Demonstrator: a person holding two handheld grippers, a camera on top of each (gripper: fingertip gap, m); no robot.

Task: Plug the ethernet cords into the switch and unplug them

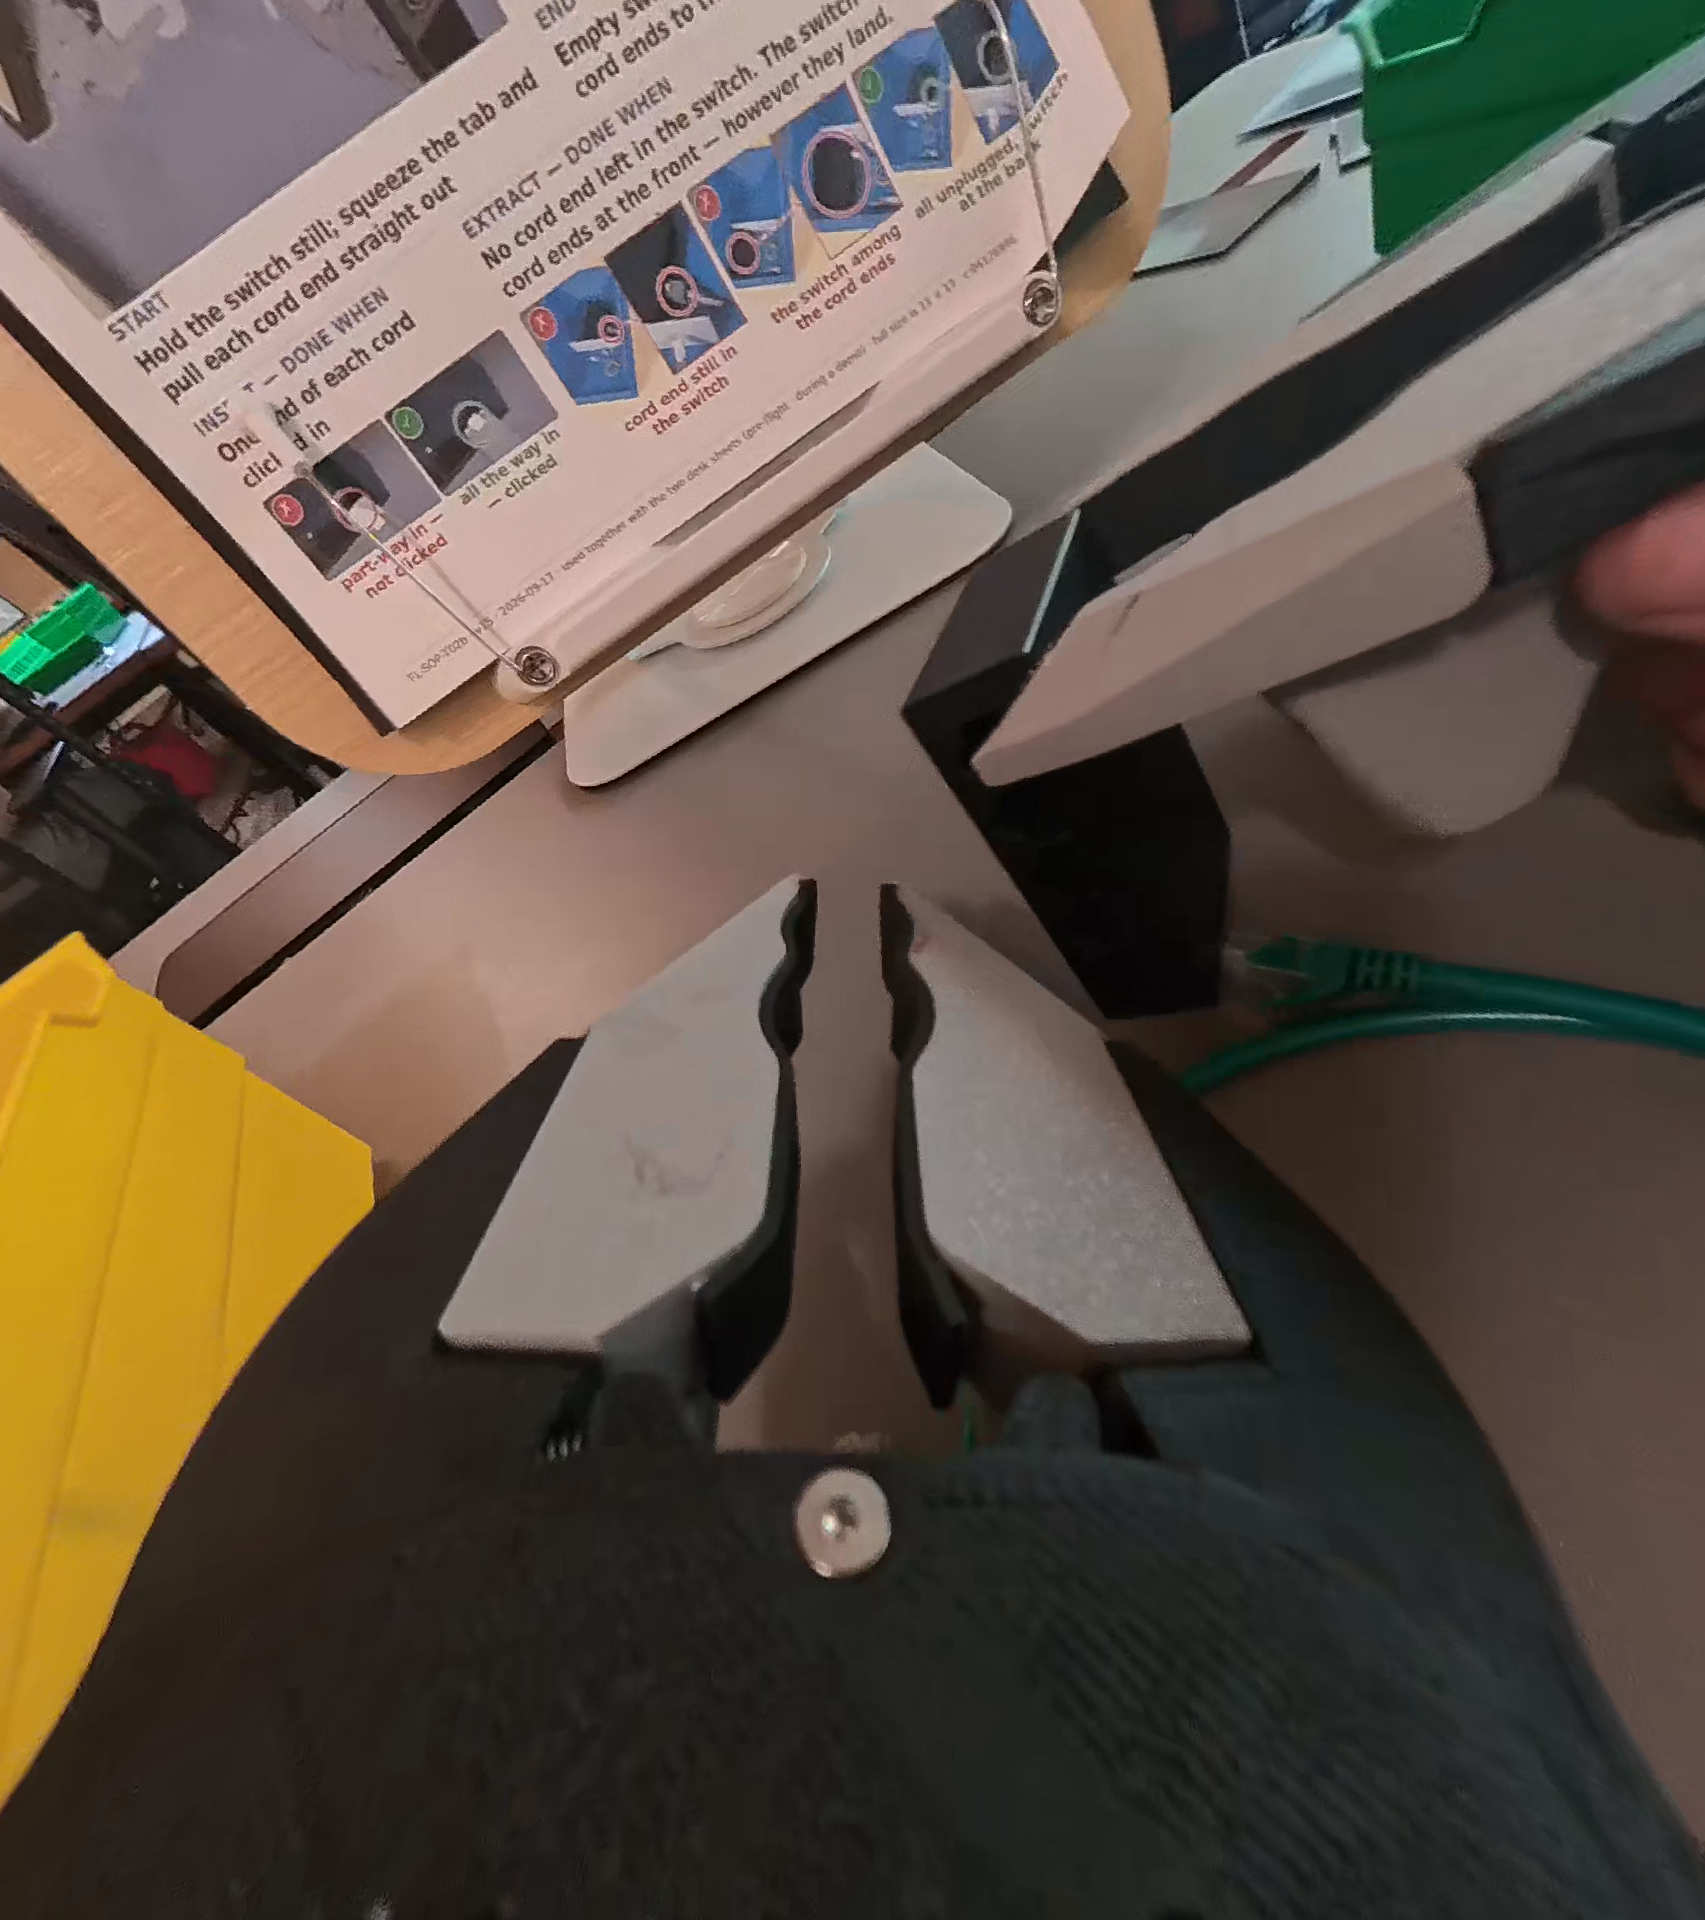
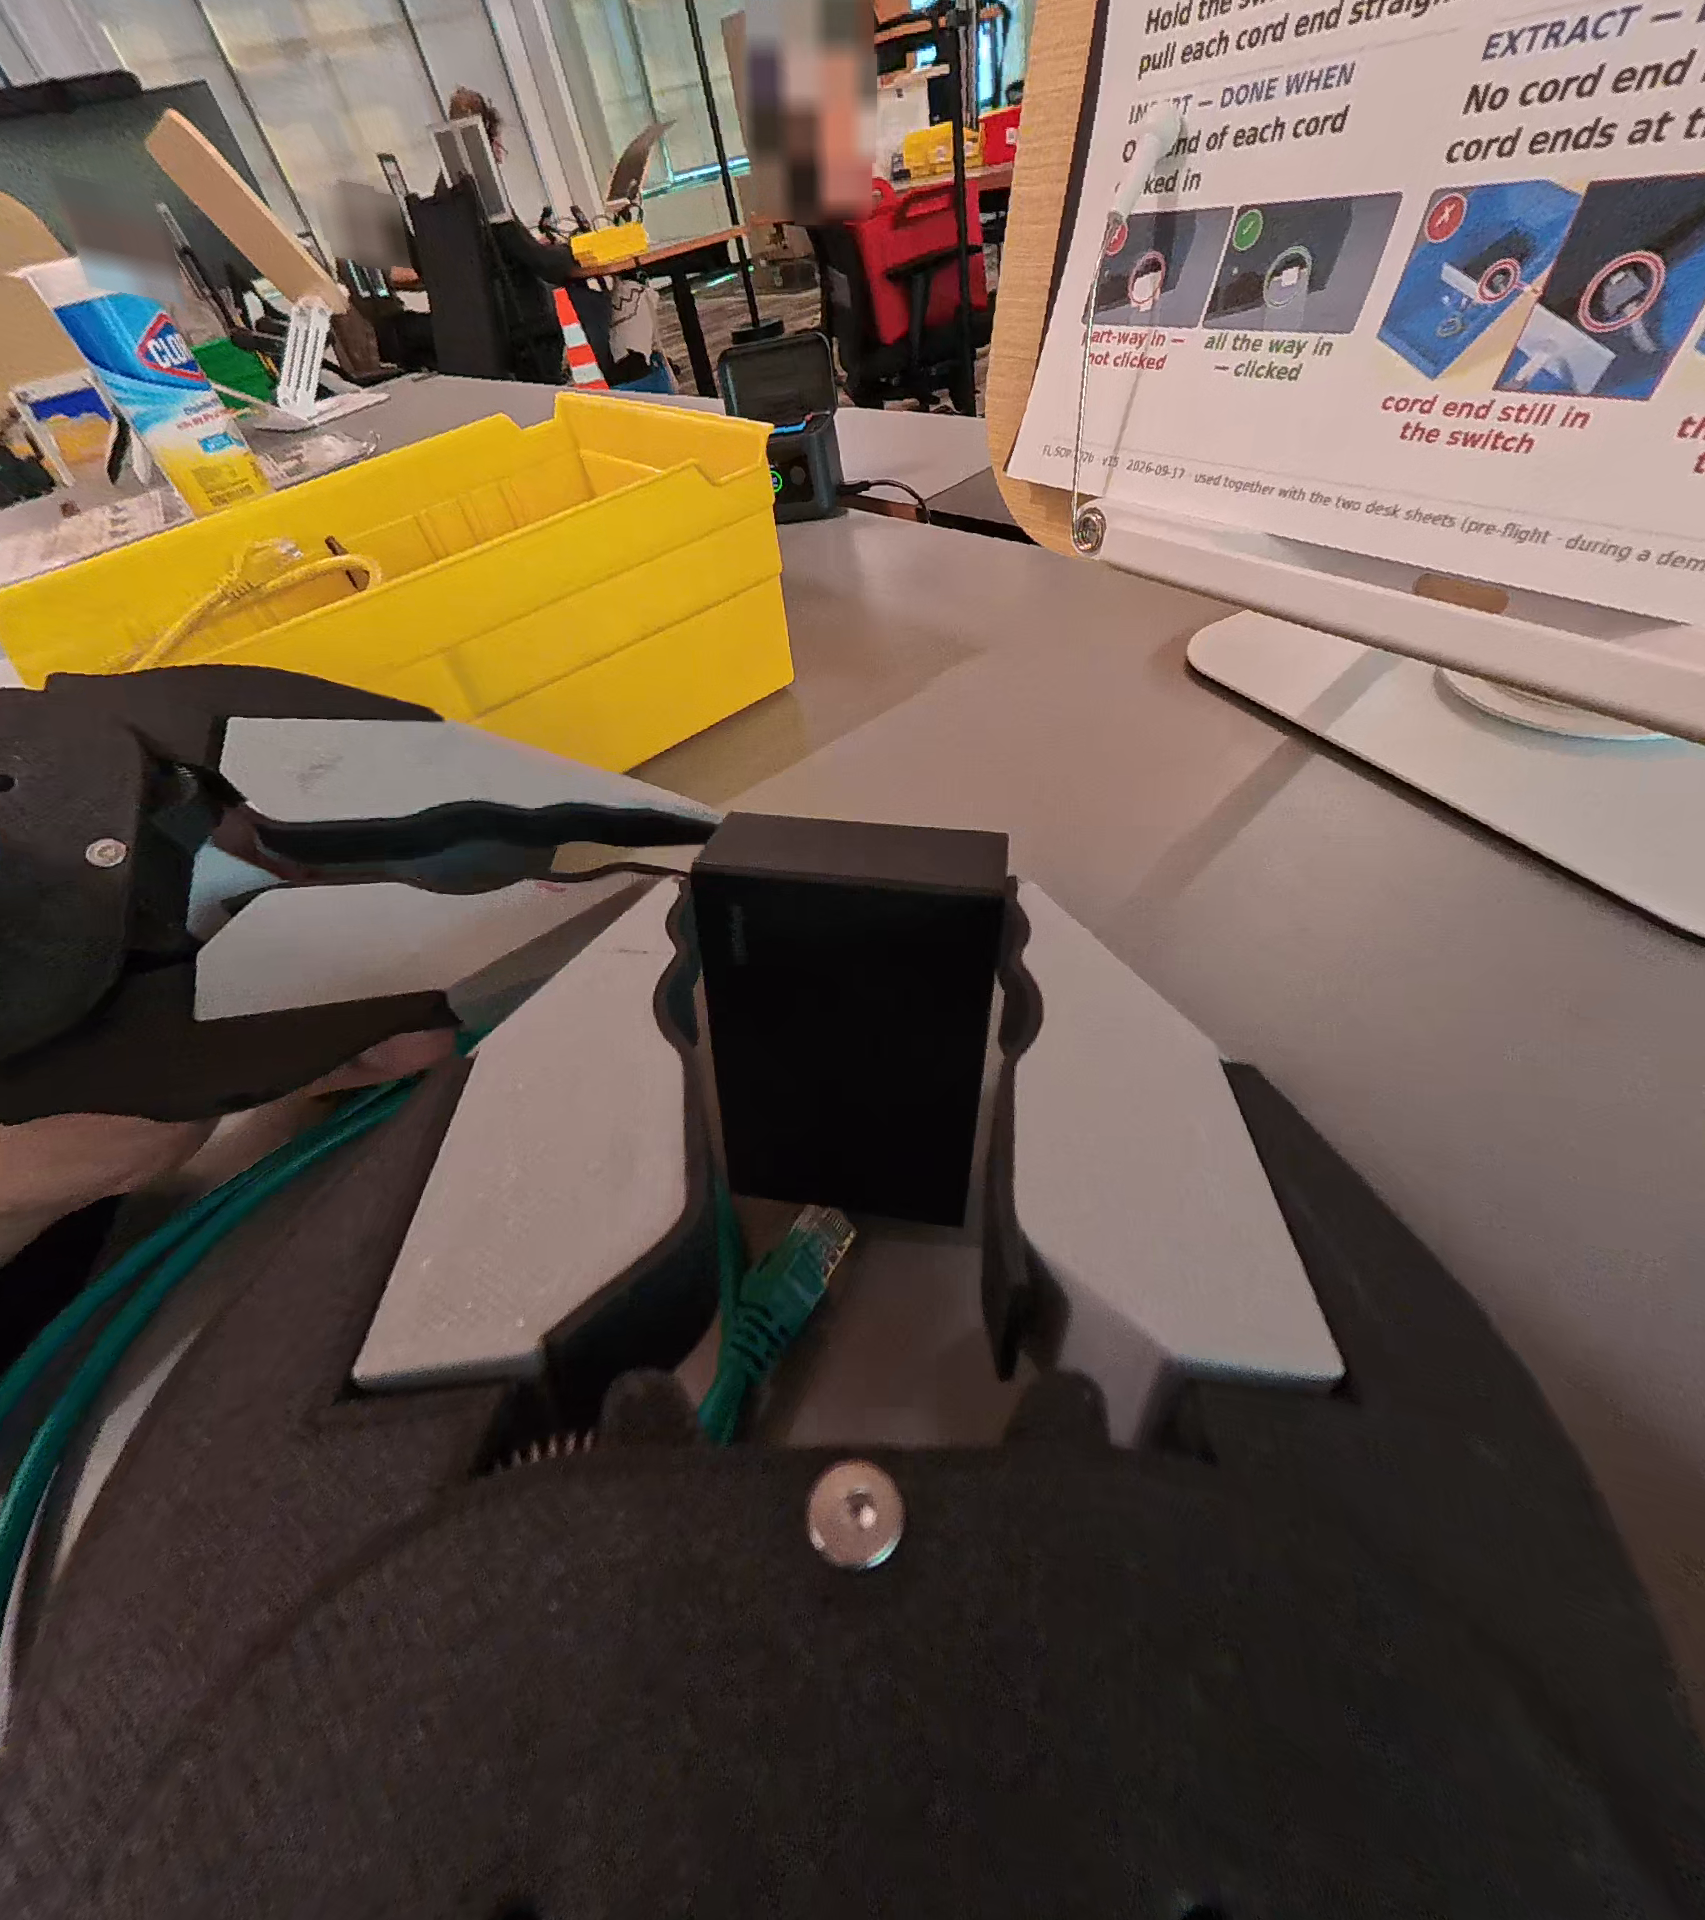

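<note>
My right gripper (image 2: 848,920) is shut on a small black switch (image 2: 848,1029) and holds it upright on the grey table (image 2: 1243,1039). The switch also shows in the left wrist view (image 1: 1097,842), with a grey right finger (image 1: 1243,634) across it. A green ethernet cord (image 2: 79,1403) loops at the left. Its plug (image 2: 796,1273) lies just at the switch's near end, outside it as far as I can see; it also shows in the left wrist view (image 1: 1295,966). My left gripper (image 1: 848,904) is nearly shut and empty, its tips close to the switch's left side (image 2: 697,852).
A yellow bin (image 2: 536,613) stands at the left with a yellow cord (image 2: 235,592) in it; it also shows in the left wrist view (image 1: 69,1247). An instruction sheet on a white stand (image 2: 1450,748) stands behind. A wipes canister (image 2: 162,395) and a green bin (image 1: 1513,114) stand farther off. The grippers' ends are close to 4 centimeters from one another.
</note>
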